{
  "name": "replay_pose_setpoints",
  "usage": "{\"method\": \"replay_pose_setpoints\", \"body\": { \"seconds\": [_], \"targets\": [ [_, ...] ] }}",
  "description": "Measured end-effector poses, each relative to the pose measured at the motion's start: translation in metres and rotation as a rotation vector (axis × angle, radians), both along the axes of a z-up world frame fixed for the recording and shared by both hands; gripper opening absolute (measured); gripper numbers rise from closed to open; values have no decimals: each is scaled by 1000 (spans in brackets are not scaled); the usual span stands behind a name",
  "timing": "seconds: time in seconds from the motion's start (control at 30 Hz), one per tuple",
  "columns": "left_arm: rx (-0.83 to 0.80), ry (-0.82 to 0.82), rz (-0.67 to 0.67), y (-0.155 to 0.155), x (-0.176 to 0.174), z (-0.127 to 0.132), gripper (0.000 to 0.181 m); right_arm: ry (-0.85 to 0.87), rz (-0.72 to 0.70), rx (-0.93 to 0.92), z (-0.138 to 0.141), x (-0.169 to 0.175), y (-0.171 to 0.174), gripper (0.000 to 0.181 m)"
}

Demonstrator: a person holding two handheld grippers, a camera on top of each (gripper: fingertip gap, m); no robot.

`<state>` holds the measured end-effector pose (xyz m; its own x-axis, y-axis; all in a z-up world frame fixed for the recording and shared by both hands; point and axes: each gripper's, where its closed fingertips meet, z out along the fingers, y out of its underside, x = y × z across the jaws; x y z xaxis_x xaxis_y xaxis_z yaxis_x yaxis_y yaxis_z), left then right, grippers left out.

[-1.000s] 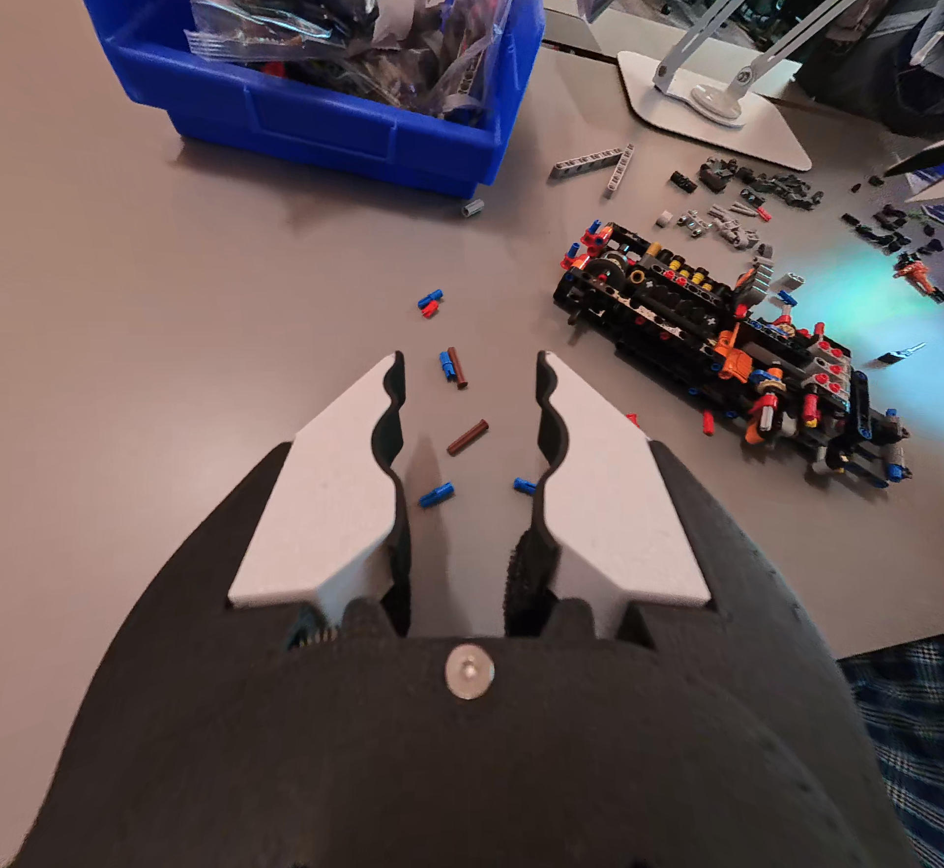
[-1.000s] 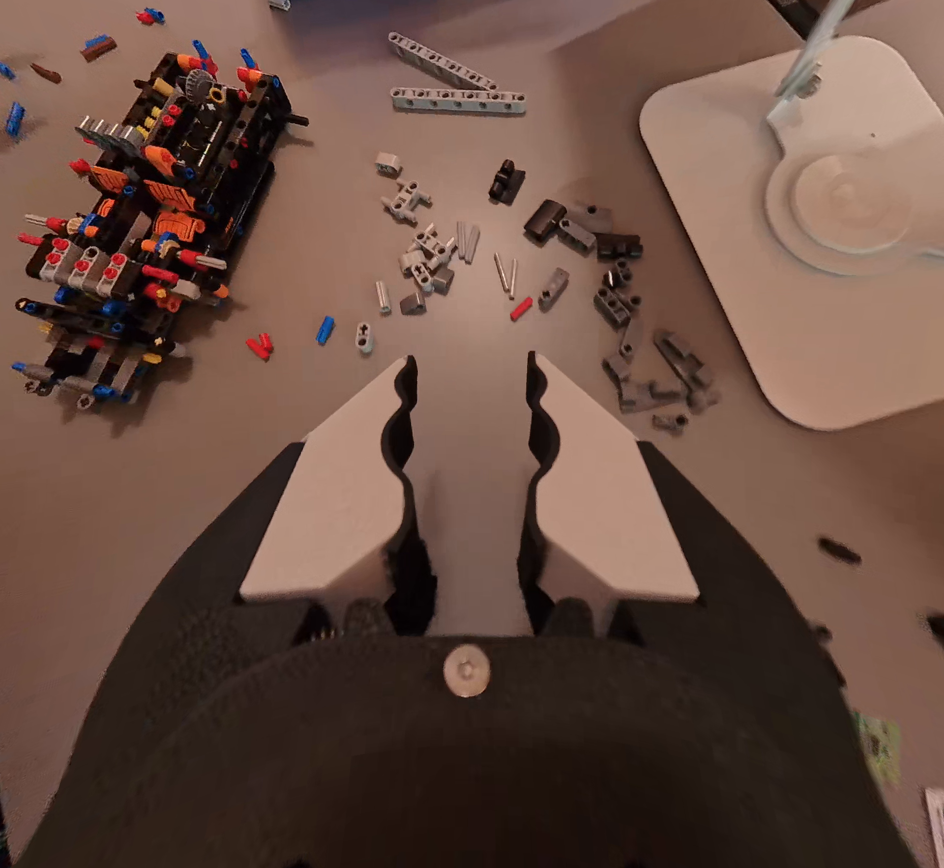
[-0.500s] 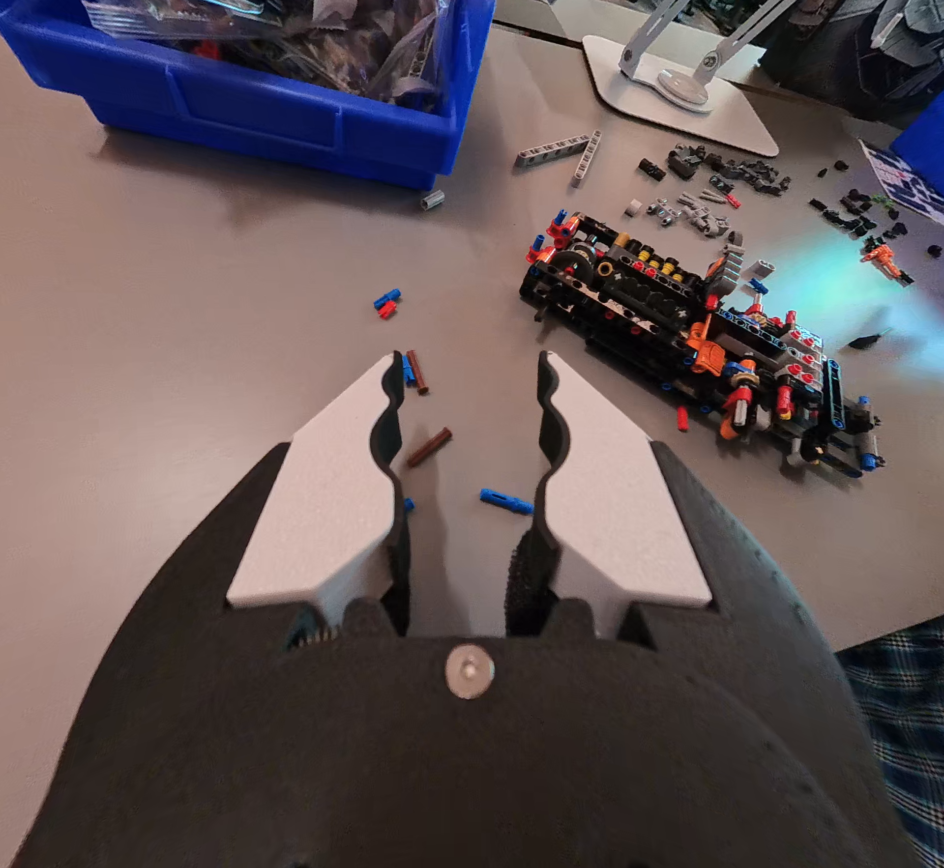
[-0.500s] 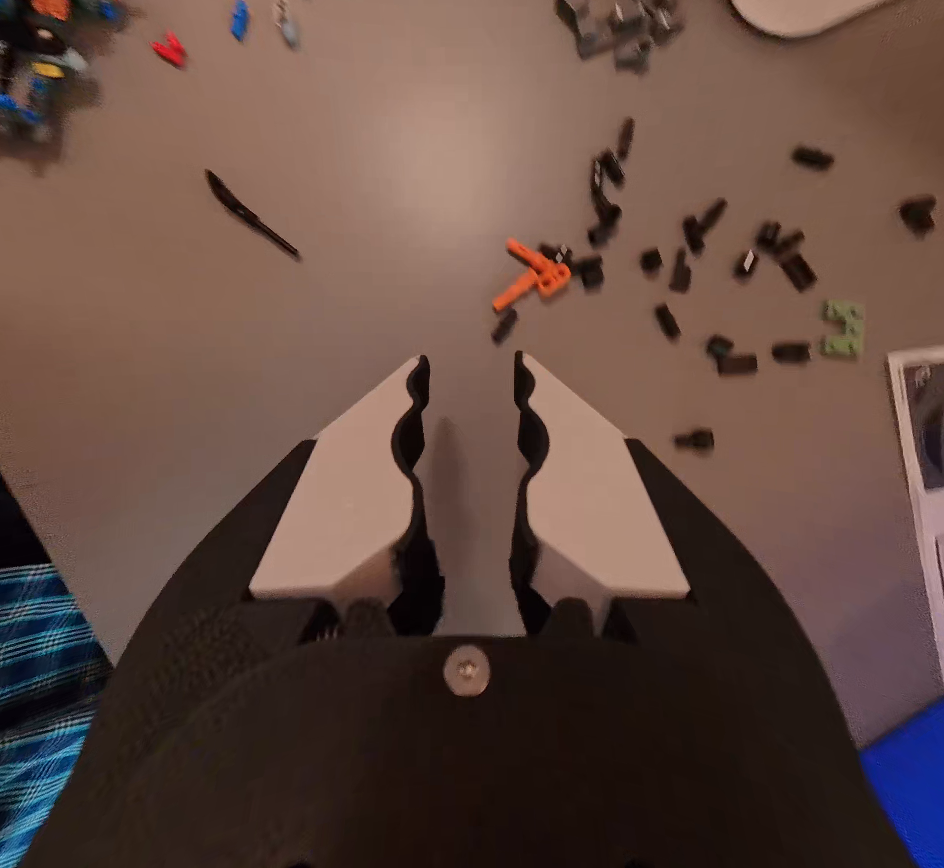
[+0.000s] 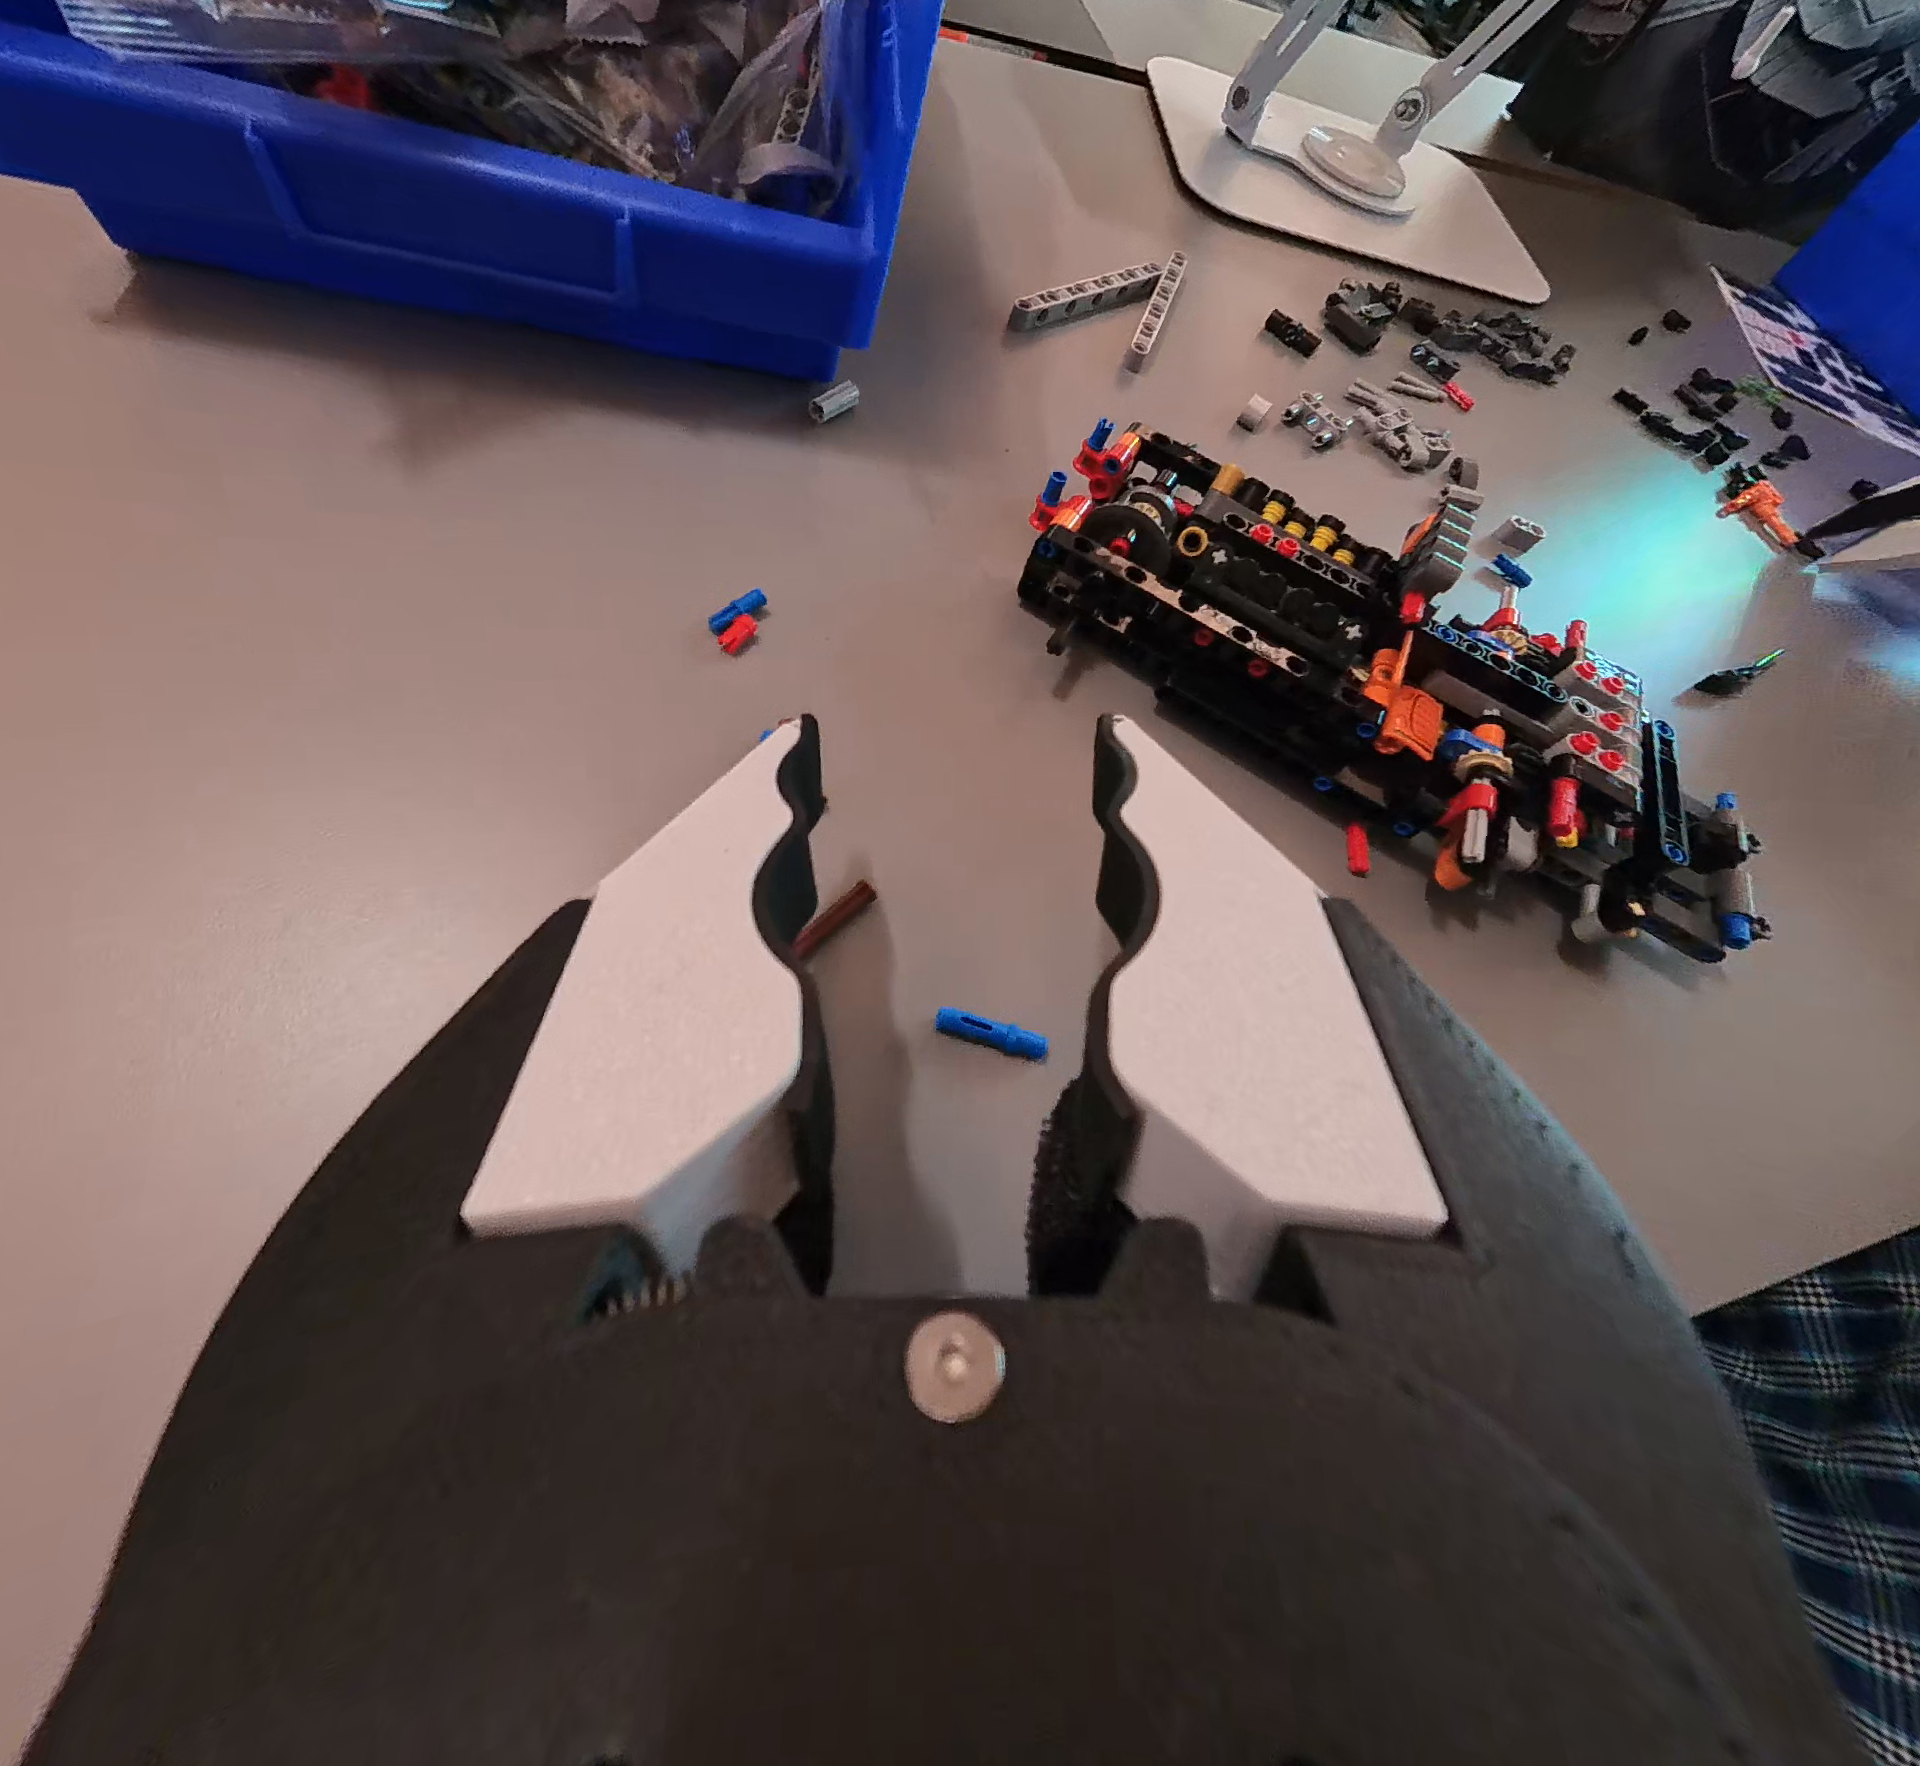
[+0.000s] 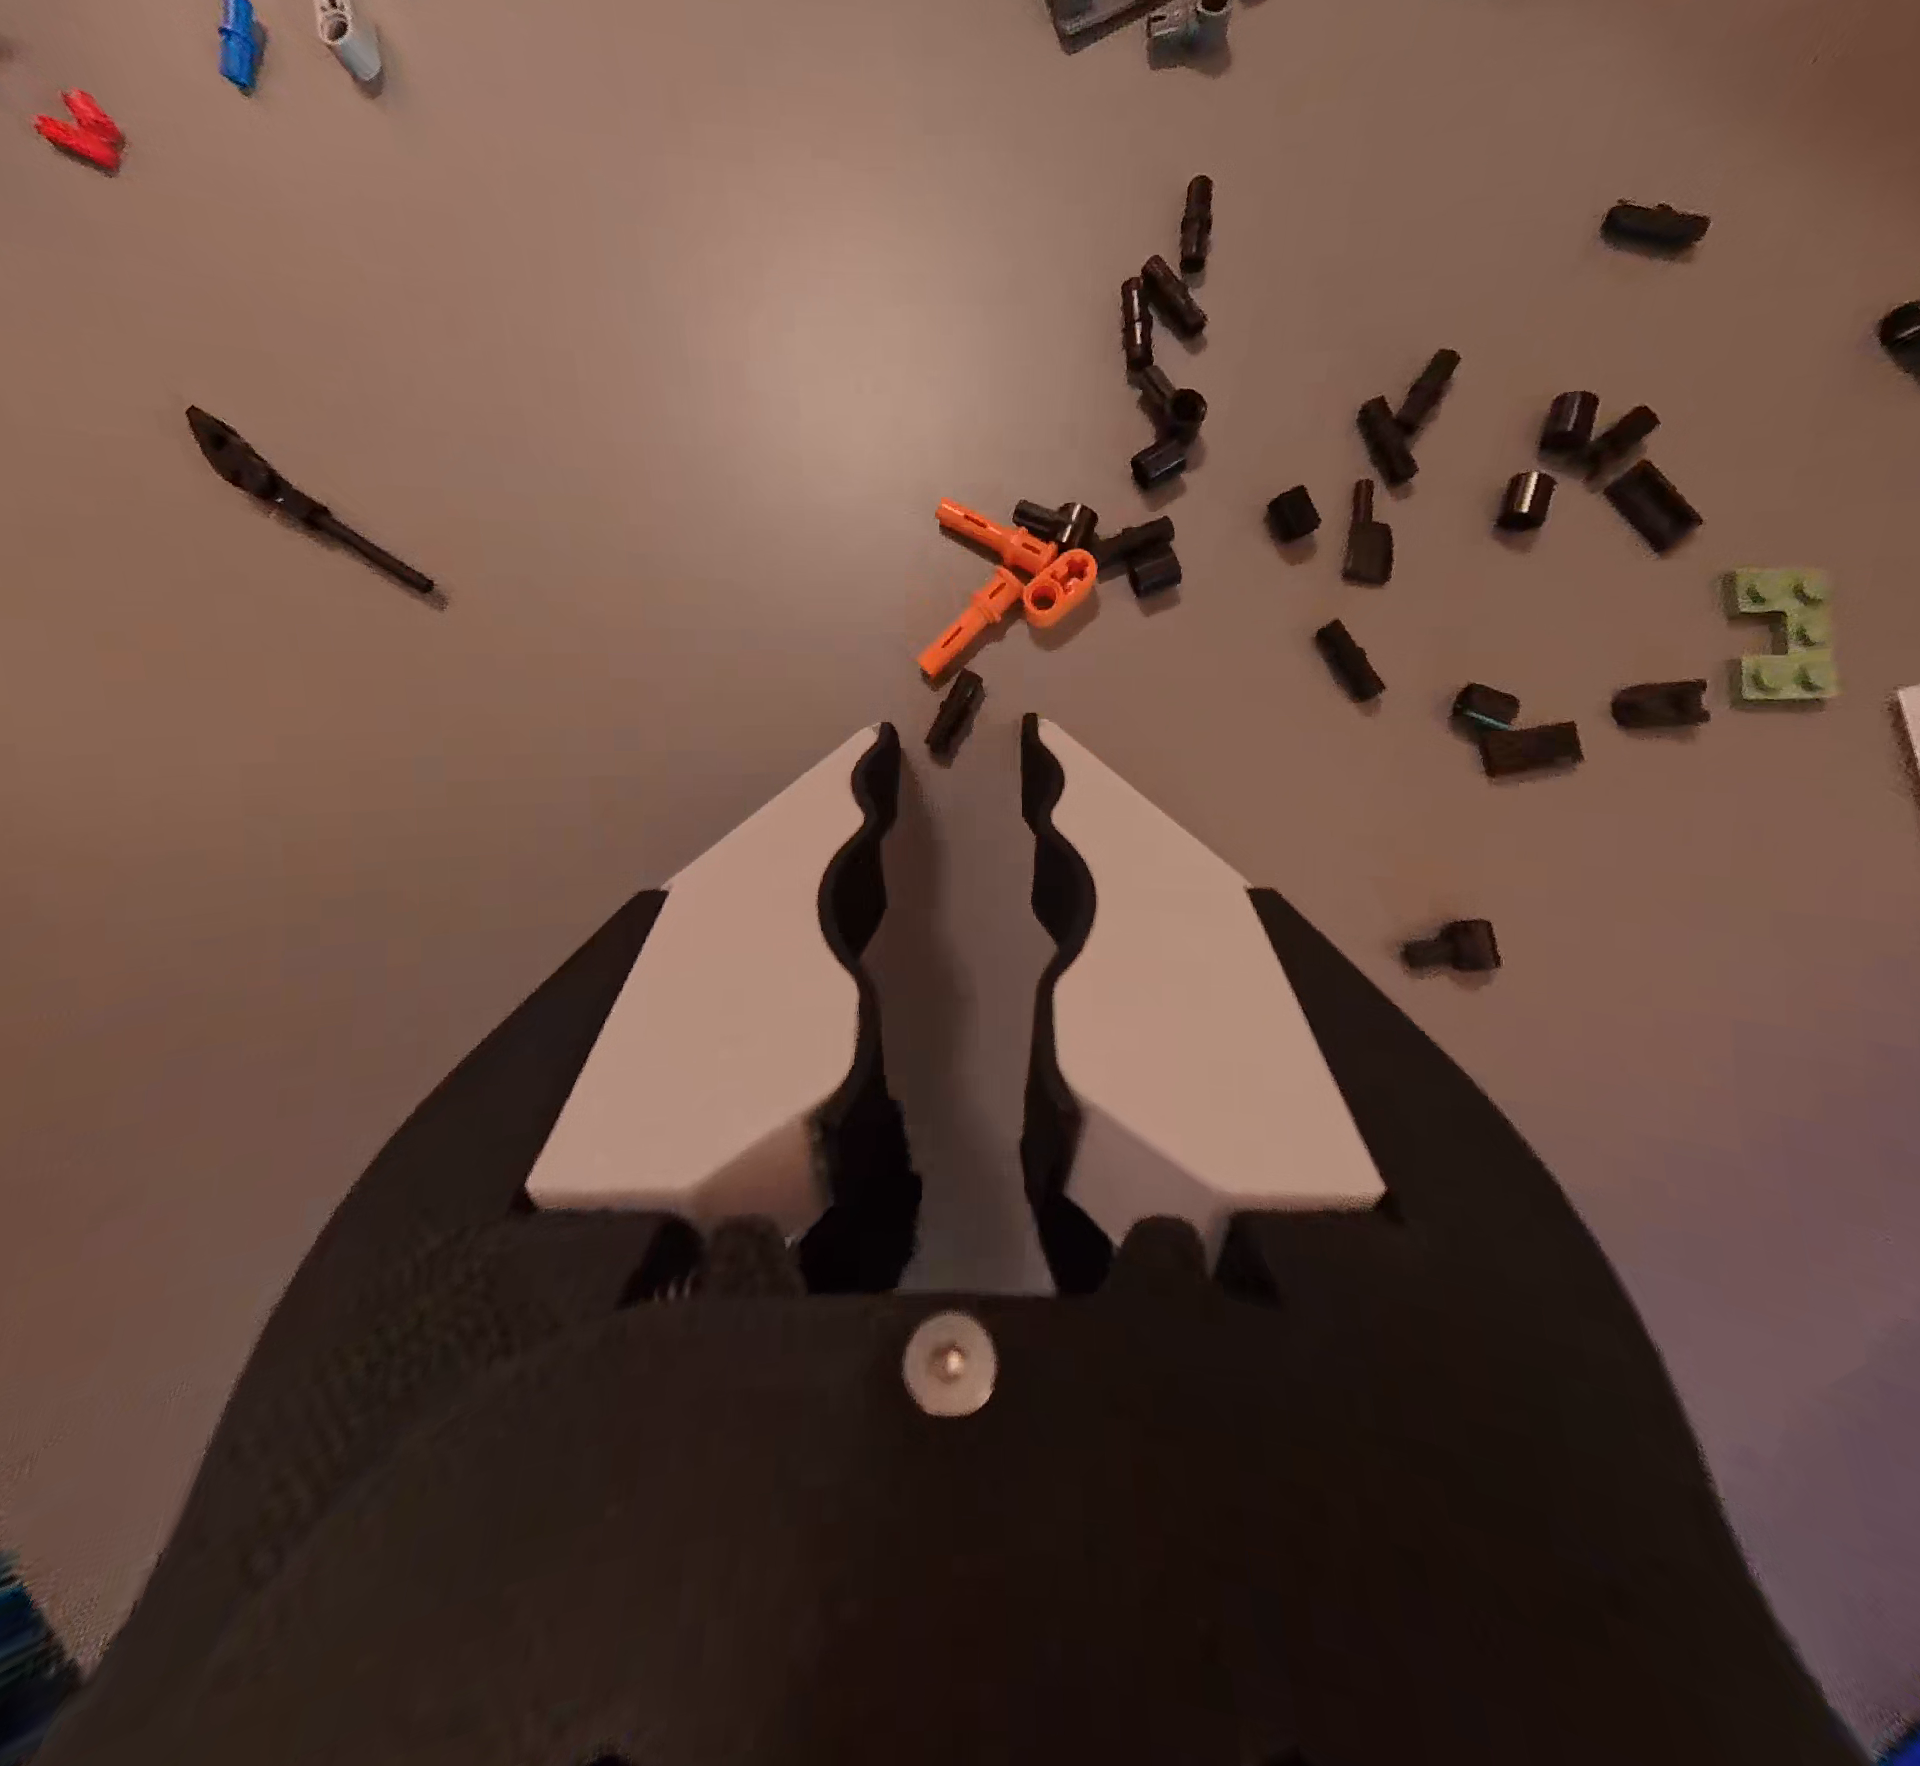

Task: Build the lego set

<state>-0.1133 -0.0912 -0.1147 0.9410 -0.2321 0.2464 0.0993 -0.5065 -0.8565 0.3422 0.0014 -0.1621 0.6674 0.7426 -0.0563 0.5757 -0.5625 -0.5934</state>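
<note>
Left hand-held gripper [image 5: 951, 729] wide and empty; right hand-held gripper [image 6: 953, 729] narrower, also empty.

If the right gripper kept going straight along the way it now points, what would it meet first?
Most likely the small black pin lying on the table just beyond the open right gripper, with the orange pieces right behind it; the gripper's height above the table is unclear.
</note>
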Motion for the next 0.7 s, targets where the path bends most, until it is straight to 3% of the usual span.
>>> {"method": "replay_pose_setpoints", "body": {
  "seconds": [0.17, 0.27, 0.47, 0.7],
  "targets": [
    [-4, -10, -2, 1, 0, -2, 52, -7, 26, 7, -1, -2, -3, 3],
    [-9, -11, -11, 2, 2, -4, 52, 2, 67, -8, 0, -5, -13, 2],
    [-3, -11, -13, 2, 3, -3, 52, 64, 20, -16, 12, 6, -20, 27],
    [10, -18, -32, 3, 10, 0, 54, 163, -158, 21, 28, 42, -17, 33]
  ]
}}
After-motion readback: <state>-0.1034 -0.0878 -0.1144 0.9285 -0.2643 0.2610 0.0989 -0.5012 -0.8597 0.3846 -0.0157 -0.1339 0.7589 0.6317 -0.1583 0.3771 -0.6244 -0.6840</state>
